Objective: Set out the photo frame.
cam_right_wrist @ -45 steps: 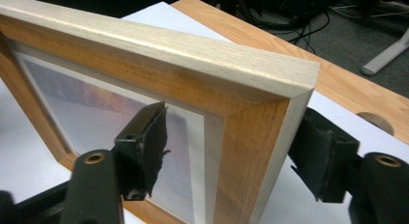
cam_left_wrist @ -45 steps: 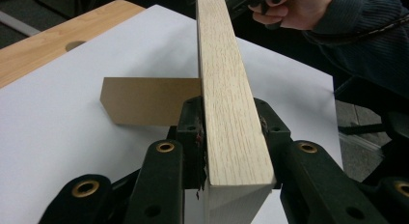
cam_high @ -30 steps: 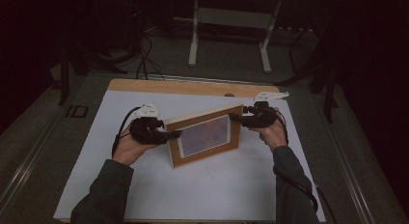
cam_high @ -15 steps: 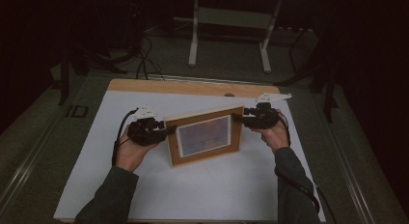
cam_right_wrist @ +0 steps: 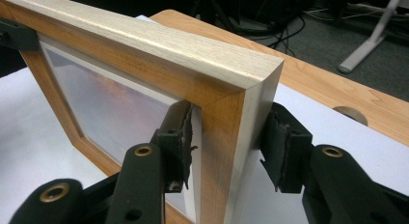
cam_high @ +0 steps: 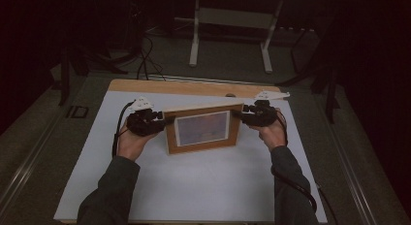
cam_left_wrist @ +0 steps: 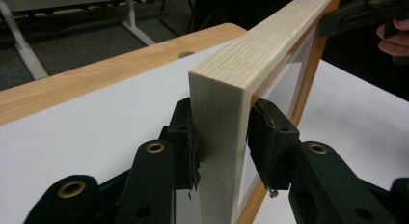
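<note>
A wooden picture frame (cam_high: pixel 201 148) with a reddish picture behind glass stands upright at the middle of the white mat (cam_high: pixel 194 186), facing the person. My left gripper (cam_high: pixel 164 122) clamps the frame's left side (cam_left_wrist: pixel 219 103); its jaws have just been closing and both pads press on the wood. My right gripper (cam_high: pixel 241 114) holds the frame's right side (cam_right_wrist: pixel 241 89) near the top corner. Its jaws have also just been closing, one pad on the front and one on the back. Whether the bottom edge rests on the mat I cannot tell.
The mat covers a wooden table (cam_high: pixel 184 87) whose bare far strip has a round hole (cam_high: pixel 230 95). Past the table stand a white leg frame (cam_high: pixel 232 21) and floor cables (cam_high: pixel 145 55). A black cable (cam_high: pixel 295 186) trails along the right sleeve.
The frame has swung from a slant to nearly level and square to the person. The left hand shifted a little left and away with it. Both grippers closed onto the frame.
</note>
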`<state>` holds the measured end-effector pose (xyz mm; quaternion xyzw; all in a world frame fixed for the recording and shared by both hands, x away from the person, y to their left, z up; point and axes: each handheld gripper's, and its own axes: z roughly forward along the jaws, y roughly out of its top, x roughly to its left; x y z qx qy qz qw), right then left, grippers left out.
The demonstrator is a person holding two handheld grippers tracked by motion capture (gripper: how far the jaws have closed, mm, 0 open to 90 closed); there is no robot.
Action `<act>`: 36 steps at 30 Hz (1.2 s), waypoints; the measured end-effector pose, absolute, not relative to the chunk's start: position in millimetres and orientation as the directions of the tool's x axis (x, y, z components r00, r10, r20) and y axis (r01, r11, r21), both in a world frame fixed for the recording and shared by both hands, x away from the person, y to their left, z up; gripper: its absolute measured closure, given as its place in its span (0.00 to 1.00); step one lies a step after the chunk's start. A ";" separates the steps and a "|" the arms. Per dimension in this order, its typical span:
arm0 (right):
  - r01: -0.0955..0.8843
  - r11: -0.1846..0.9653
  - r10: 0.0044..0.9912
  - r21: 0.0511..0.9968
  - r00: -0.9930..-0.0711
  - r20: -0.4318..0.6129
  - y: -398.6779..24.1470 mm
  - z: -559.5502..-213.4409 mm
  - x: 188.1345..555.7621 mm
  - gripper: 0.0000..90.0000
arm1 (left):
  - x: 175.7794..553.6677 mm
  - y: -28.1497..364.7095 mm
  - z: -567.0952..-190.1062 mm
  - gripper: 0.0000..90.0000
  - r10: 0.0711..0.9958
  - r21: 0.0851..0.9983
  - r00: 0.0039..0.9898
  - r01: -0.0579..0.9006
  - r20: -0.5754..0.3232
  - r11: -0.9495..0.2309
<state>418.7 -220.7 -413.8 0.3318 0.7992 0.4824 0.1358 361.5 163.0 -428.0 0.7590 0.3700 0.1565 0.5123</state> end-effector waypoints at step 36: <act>0.517 0.224 0.704 0.826 -0.672 0.230 -226.0 -417.0 409.1 0.70 | 391.4 172.3 -439.9 0.67 0.688 0.850 0.637 0.524 -0.348 -0.055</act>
